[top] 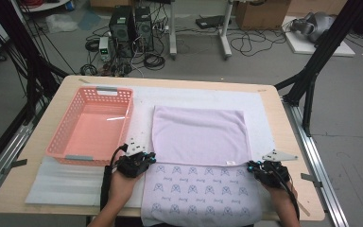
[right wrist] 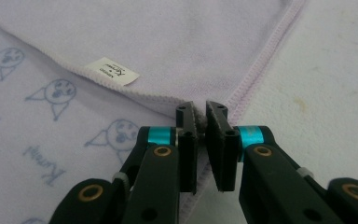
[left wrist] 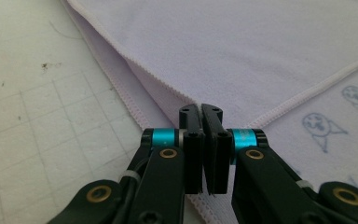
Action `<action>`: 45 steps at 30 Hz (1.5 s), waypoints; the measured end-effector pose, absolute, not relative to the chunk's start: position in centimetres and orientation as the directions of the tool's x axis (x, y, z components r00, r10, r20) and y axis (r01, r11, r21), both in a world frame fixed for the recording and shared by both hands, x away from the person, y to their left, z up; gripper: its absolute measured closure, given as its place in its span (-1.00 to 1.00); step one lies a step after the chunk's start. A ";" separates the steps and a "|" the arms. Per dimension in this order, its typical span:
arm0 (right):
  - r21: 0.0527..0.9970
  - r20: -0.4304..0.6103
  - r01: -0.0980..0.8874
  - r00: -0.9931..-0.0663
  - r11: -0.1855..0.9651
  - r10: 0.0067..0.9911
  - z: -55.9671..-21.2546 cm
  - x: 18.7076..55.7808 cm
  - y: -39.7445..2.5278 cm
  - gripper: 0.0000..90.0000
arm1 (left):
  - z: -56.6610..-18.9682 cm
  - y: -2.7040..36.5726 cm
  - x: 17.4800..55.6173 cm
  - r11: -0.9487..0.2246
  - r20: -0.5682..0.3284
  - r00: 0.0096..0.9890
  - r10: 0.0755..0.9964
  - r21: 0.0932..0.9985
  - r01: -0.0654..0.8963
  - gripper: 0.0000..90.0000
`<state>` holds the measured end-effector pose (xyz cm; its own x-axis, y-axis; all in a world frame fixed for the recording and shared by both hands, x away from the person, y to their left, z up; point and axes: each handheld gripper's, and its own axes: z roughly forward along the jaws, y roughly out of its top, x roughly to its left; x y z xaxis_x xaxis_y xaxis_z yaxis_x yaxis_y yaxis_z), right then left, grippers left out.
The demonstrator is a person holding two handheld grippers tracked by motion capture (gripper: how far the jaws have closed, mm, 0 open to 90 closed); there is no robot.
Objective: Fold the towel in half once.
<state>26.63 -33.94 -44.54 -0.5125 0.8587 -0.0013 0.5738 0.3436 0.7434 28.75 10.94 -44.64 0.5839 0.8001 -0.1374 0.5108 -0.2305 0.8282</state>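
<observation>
A lilac towel lies on the table, its far half folded toward me so the plain side faces up. The near half shows a printed cartoon pattern. My left gripper is shut on the folded flap's left corner, with the towel spreading out beyond the jaws of the left gripper. My right gripper is shut on the flap's right corner. In the right gripper view, fabric sits between the jaws of the right gripper, and a small white label lies on the towel's hem nearby.
A pink plastic basket stands empty at the table's left, just beyond my left hand. A white gridded mat covers the tabletop under the towel. Computers and cables sit on the floor beyond the far edge.
</observation>
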 end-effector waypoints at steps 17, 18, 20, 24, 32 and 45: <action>0.772 0.010 0.539 -0.541 0.338 0.841 -43.8 25.3 -34.8 0.93 | -44.0 11.7 27.1 -0.161 -0.205 0.596 0.776 0.850 0.501 0.93; 0.771 0.010 0.541 -0.538 0.336 0.843 -43.7 25.0 -34.8 0.93 | -44.0 11.7 26.8 -0.157 -0.207 0.595 0.776 0.851 0.501 0.93; 0.775 0.015 0.539 -0.538 0.331 0.843 -43.7 24.5 -34.8 0.93 | -43.9 11.8 26.2 -0.152 -0.210 0.597 0.774 0.854 0.498 0.93; 0.777 0.011 0.535 -0.539 0.333 0.842 -43.5 23.2 -34.8 0.93 | -43.7 12.1 24.9 -0.141 -0.219 0.599 0.770 0.857 0.495 0.93; 0.788 0.020 0.527 -0.538 0.318 0.843 -43.0 20.4 -34.8 0.93 | -43.2 12.5 22.0 -0.136 -0.228 0.615 0.755 0.862 0.488 0.93; 0.791 0.011 0.519 -0.542 0.324 0.840 -42.2 14.6 -34.8 0.93 | -42.1 12.6 17.0 -0.194 -0.188 0.678 0.710 0.874 0.446 0.93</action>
<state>14.60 -34.76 -42.22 -0.5420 0.8403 0.0109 0.5186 0.3242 0.7912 17.03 12.55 -42.08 0.6784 0.7101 -0.1885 0.4458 -0.1940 0.8738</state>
